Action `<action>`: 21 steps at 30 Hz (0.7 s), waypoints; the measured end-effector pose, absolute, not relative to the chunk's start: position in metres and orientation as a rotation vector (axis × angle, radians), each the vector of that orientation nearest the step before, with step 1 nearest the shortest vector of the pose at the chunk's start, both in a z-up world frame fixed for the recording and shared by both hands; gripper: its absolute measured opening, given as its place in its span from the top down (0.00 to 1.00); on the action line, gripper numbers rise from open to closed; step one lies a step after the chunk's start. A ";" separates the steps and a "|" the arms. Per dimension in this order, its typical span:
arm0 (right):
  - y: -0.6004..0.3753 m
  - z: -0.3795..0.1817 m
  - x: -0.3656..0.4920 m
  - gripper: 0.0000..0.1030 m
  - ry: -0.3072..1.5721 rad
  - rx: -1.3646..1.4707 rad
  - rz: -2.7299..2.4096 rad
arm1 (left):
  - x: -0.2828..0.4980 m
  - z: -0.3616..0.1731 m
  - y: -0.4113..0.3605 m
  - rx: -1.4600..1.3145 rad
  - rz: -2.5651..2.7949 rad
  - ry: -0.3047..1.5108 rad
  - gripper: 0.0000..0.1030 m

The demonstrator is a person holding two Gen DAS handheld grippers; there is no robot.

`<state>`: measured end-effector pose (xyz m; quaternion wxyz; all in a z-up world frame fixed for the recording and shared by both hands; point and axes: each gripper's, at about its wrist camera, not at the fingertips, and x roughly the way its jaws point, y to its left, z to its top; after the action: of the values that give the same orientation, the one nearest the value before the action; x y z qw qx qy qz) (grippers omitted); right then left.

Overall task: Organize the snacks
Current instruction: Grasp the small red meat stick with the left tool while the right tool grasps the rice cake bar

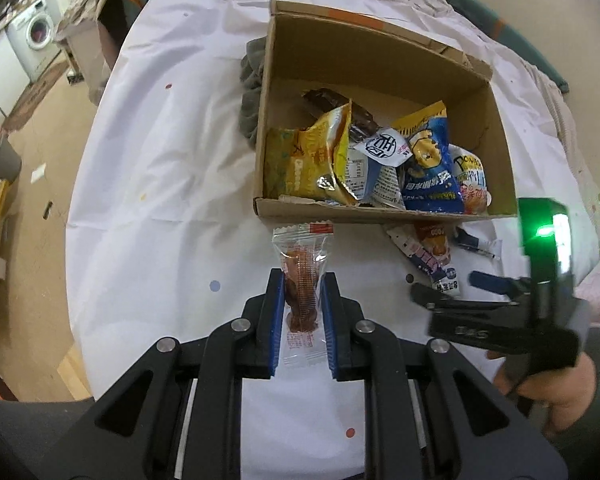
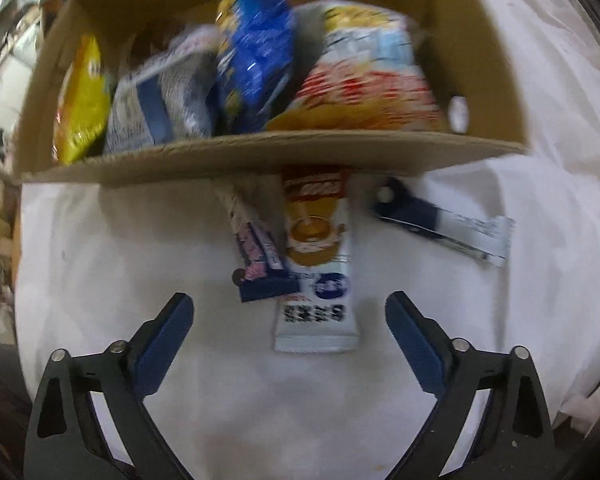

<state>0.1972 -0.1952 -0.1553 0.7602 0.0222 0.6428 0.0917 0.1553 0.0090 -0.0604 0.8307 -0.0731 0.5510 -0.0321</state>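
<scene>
- The left wrist view looks steeply down along its own tool (image 1: 302, 312) onto the white-covered desk (image 1: 160, 184), with the cardboard box (image 1: 380, 216) a little way ahead.
- The right wrist view, blurred, seems to sit lower and nearer, facing the box's (image 2: 260, 156) front wall.
- Both views share the box, the packets (image 1: 432, 256) lying before it, and the desk.

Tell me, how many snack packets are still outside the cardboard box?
4. One clear packet is gripped in the left claw. Three lie on the white cloth before the box: a pink-and-navy bar, a tall white packet, a navy-and-white packet. Others may be hidden.
</scene>
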 end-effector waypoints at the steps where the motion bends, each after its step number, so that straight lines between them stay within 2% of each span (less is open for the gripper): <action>1: -0.192 -0.157 0.199 0.09 1.403 0.041 0.203 | 0.156 -0.061 0.012 -0.169 -0.068 1.174 0.85; 6: -0.178 -0.170 0.201 0.29 1.409 -0.016 0.211 | 0.157 -0.061 0.022 -0.206 -0.041 1.178 0.85; 8: -0.179 -0.170 0.199 0.42 1.397 0.008 0.241 | 0.157 -0.061 0.024 -0.213 -0.032 1.180 0.85; 9: -0.180 -0.168 0.198 0.54 1.394 0.021 0.253 | 0.157 -0.061 0.025 -0.217 -0.031 1.179 0.85; 10: -0.182 -0.166 0.195 0.62 1.394 0.042 0.275 | 0.157 -0.061 0.025 -0.221 -0.030 1.178 0.85; 11: -0.183 -0.164 0.193 0.66 1.395 0.058 0.296 | 0.156 -0.061 0.025 -0.223 -0.030 1.177 0.85; 21: -0.171 -0.159 0.142 0.67 1.422 0.000 0.441 | 0.154 -0.056 0.027 -0.234 -0.034 1.161 0.85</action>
<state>0.1424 -0.1711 -0.1589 0.7354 0.0000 0.6471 0.2008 0.1536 0.0266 -0.0559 0.8297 -0.1101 0.5470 -0.0160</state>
